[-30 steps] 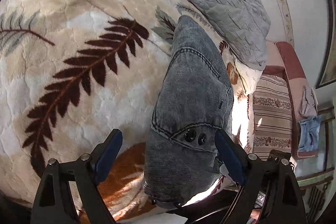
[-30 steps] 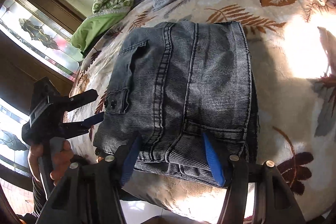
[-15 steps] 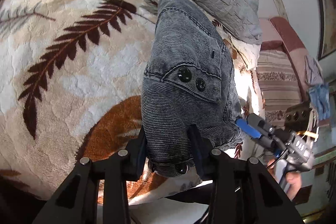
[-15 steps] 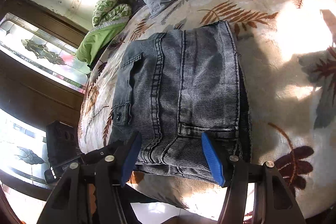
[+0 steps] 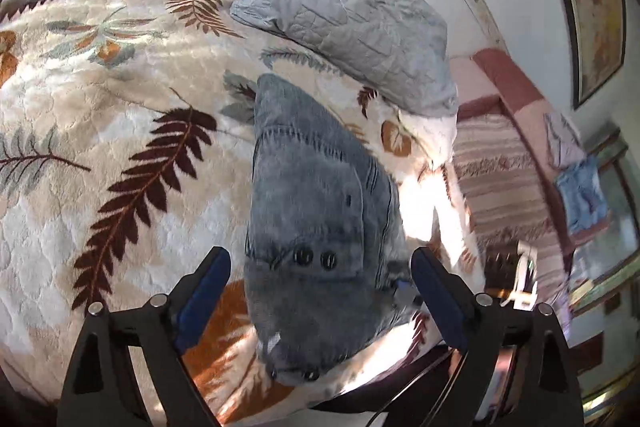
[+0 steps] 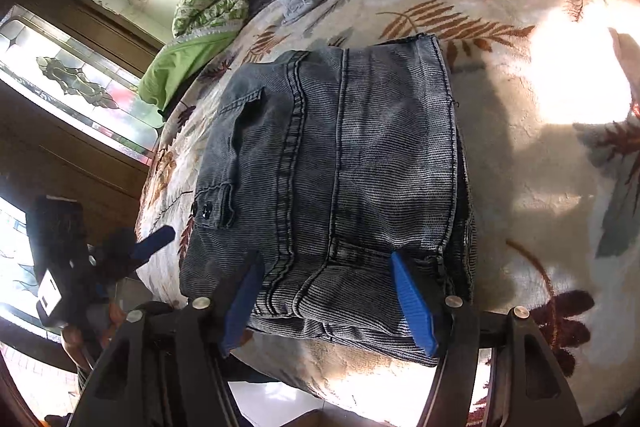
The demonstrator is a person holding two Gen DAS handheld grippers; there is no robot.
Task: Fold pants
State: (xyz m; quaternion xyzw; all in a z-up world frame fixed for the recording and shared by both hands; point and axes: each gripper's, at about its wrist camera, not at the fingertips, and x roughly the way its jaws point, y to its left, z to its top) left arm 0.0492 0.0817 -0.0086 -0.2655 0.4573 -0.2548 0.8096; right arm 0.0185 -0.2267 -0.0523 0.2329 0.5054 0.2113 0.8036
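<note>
Folded grey-blue denim pants (image 5: 312, 195) lie on the leaf-patterned bedspread (image 5: 120, 107) near its front edge. My left gripper (image 5: 320, 259) hovers above the pants' buttoned corner. Its jaws are opening wide and its pads are clear of the cloth on both sides. In the right wrist view the pants (image 6: 340, 155) form a square stack. My right gripper (image 6: 325, 259) straddles a ridge of the near hem, jaws opening, pads easing off the fabric. The left gripper's blue finger (image 6: 154, 241) shows beside the pants' left corner.
A grey quilted pillow (image 5: 352, 19) lies behind the pants, and a green quilt (image 6: 200, 27) is bunched at the head of the bed. A striped, covered bench (image 5: 500, 187) stands beyond the bed's edge. A person's hand (image 6: 72, 343) holds the left tool.
Half a second ago my left gripper was shut on the pants' near corner; it has let go, spread wide and lifted. My right gripper has stayed put, jaws slightly wider.
</note>
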